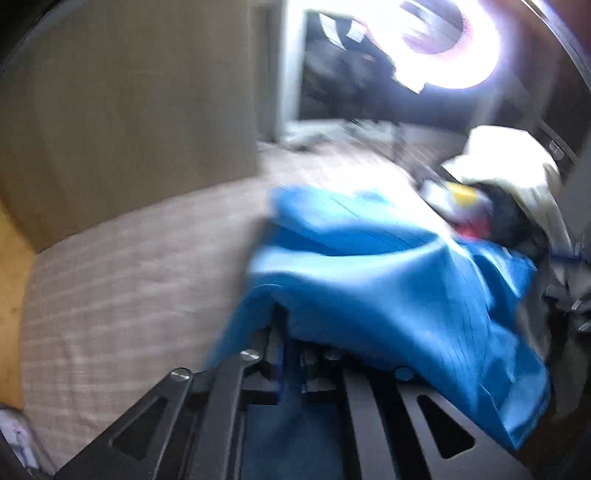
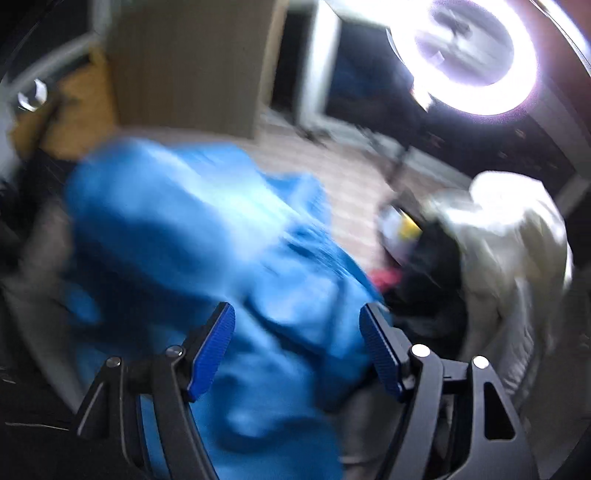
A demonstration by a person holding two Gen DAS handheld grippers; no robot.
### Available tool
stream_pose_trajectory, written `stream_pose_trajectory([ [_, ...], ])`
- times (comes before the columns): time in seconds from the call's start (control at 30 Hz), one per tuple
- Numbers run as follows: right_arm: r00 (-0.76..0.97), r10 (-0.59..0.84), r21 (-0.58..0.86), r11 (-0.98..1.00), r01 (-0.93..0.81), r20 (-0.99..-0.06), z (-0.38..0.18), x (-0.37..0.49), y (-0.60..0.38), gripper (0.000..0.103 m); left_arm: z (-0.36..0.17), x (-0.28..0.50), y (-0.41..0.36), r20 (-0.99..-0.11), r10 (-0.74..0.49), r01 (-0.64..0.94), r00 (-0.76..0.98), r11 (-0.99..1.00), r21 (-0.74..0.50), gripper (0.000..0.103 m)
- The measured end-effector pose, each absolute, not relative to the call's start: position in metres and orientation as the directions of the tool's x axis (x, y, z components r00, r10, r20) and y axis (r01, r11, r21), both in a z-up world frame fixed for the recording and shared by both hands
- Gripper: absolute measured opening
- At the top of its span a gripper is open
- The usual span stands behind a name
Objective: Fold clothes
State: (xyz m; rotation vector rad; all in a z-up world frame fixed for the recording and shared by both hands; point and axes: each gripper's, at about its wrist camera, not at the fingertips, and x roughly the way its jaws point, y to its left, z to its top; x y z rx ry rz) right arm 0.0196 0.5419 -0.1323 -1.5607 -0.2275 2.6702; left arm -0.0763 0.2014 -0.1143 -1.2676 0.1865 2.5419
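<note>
Your left gripper (image 1: 286, 354) is clamped on the blue shirt's (image 1: 369, 280) edge; your right gripper (image 2: 297, 350) stands open over it, holding nothing. The shirt lies crumpled on the striped bed (image 1: 129, 266), beside the clothes pile (image 1: 509, 192). No fold shows yet; everything remains.

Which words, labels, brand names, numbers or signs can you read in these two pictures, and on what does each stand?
None can be read: both views are motion-blurred.
The pale patches on the dark panel behind the bed may be labels, but they are too blurred to read.
The blue garment shows no print or tag.
</note>
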Motion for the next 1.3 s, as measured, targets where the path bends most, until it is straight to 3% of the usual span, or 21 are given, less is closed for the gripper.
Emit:
stream_pose_trajectory([
  [0.17,-0.417,0.151,-0.192,-0.980,0.057,-0.896,-0.180,-0.007,0.557,0.069,-0.098,-0.077,0.089,-0.758,-0.153,0.007,-0.635,-0.981,0.192,0.004],
  [0.23,-0.405,0.139,-0.182,-0.981,0.070,-0.904,-0.190,-0.020,0.558,0.069,-0.093,-0.067,0.057,-0.753,-0.226,0.091,-0.618,-0.972,0.217,0.002],
  [0.3,-0.390,0.118,-0.159,-0.984,0.075,-0.913,-0.200,-0.029,0.561,0.069,-0.087,-0.055,0.051,-0.773,-0.161,0.075,-0.613,-0.986,0.146,0.003],
  [0.43,-0.358,0.113,-0.157,-0.983,0.094,-0.927,-0.225,-0.047,0.560,0.069,-0.093,-0.033,0.092,-0.804,0.006,-0.101,-0.594,-0.993,0.067,0.034],
  [0.57,-0.332,0.112,-0.171,-0.973,0.152,-0.937,-0.249,-0.056,0.544,0.069,-0.120,-0.014,0.138,-0.862,0.186,-0.239,-0.472,-0.968,-0.077,0.037],
  [0.6,-0.337,0.114,-0.176,-0.971,0.161,-0.935,-0.252,-0.057,0.541,0.066,-0.129,-0.007,0.149,-0.873,0.215,-0.260,-0.437,-0.960,-0.106,0.038],
  [0.63,-0.340,0.096,-0.162,-0.972,0.170,-0.936,-0.254,-0.058,0.539,0.042,-0.137,0.002,0.161,-0.884,0.242,-0.281,-0.401,-0.950,-0.133,0.041],
  [0.7,-0.342,0.066,-0.132,-0.976,0.173,-0.937,-0.254,-0.060,0.536,0.009,-0.150,0.017,0.182,-0.899,0.277,-0.318,-0.338,-0.933,-0.168,0.045],
  [0.8,-0.411,0.128,-0.187,-0.977,0.106,-0.903,-0.235,-0.060,0.545,0.004,-0.171,0.047,0.210,-0.916,0.298,-0.384,-0.268,-0.905,-0.182,0.048],
  [0.9,-0.442,0.286,-0.282,-0.956,-0.077,-0.850,-0.205,-0.057,0.574,0.004,-0.184,0.061,0.228,-0.929,0.262,-0.420,-0.260,-0.897,-0.136,0.049],
  [0.97,-0.437,0.251,-0.249,-0.966,-0.064,-0.864,-0.186,-0.050,0.574,0.009,-0.193,0.060,0.230,-0.934,0.234,-0.409,-0.270,-0.906,-0.109,0.046],
  [1.0,-0.433,0.216,-0.221,-0.975,-0.041,-0.875,-0.181,-0.045,0.568,0.020,-0.197,0.059,0.230,-0.936,0.214,-0.404,-0.281,-0.910,-0.087,0.041],
  [1.03,-0.428,0.177,-0.190,-0.982,-0.013,-0.886,-0.176,-0.039,0.559,0.041,-0.199,0.058,0.228,-0.935,0.198,-0.402,-0.293,-0.913,-0.067,0.022],
  [1.07,-0.435,0.113,-0.140,-0.990,0.032,-0.894,-0.172,-0.030,0.543,0.053,-0.200,0.058,0.226,-0.933,0.200,-0.400,-0.299,-0.914,-0.068,0.007],
  [1.1,-0.445,0.046,-0.090,-0.993,0.079,-0.894,-0.171,-0.021,0.527,0.074,-0.198,0.057,0.222,-0.927,0.220,-0.394,-0.303,-0.915,-0.088,0.005],
  [1.13,-0.447,-0.031,-0.036,-0.989,0.141,-0.894,-0.172,-0.011,0.506,0.080,-0.195,0.057,0.216,-0.919,0.247,-0.386,-0.308,-0.915,-0.117,0.004],
  [1.2,-0.409,-0.098,0.001,-0.973,0.231,-0.907,-0.187,-0.001,0.466,0.080,-0.187,0.058,0.205,-0.903,0.276,-0.370,-0.329,-0.917,-0.146,0.003],
  [1.3,-0.356,-0.049,-0.081,-0.936,0.342,-0.933,-0.221,0.009,0.416,0.078,-0.163,0.060,0.186,-0.878,0.291,-0.355,-0.380,-0.922,-0.152,0.002],
])
